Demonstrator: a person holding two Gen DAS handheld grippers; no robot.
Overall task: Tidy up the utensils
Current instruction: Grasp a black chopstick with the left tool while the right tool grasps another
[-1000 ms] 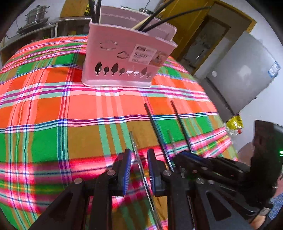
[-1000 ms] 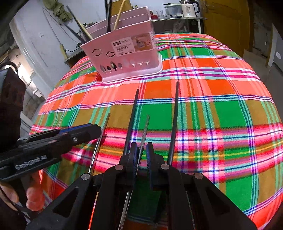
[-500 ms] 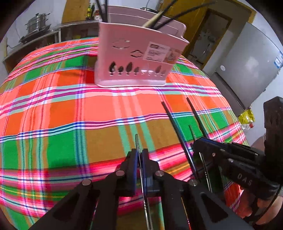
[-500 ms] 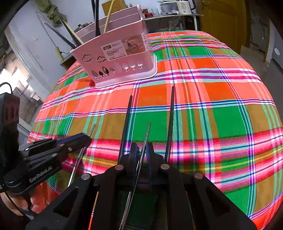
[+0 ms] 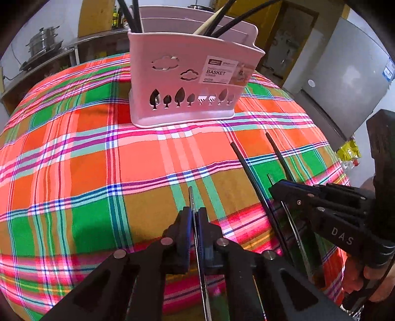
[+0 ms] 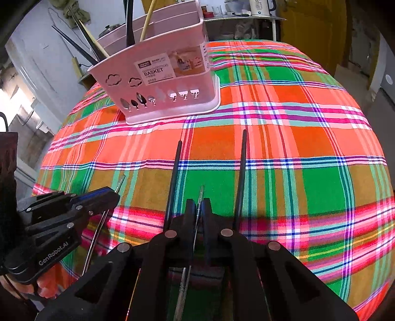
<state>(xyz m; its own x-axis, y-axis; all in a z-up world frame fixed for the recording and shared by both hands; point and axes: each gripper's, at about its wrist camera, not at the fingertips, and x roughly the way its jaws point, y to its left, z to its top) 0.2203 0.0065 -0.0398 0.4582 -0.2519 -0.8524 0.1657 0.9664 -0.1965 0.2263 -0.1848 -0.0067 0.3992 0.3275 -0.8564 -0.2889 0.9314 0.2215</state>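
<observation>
Plaid tablecloth (image 5: 98,172), steamer pot (image 5: 42,47), kettle (image 6: 259,7)

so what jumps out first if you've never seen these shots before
The loud orange, green and pink plaid tablecloth fills both views. A pink utensil basket stands on its far side with black and wooden chopsticks sticking out. Up close, the left tongs and the right tongs are each shut on a thin metal chopstick, with two black chopsticks lying loose on the cloth either side of the right tongs.
</observation>
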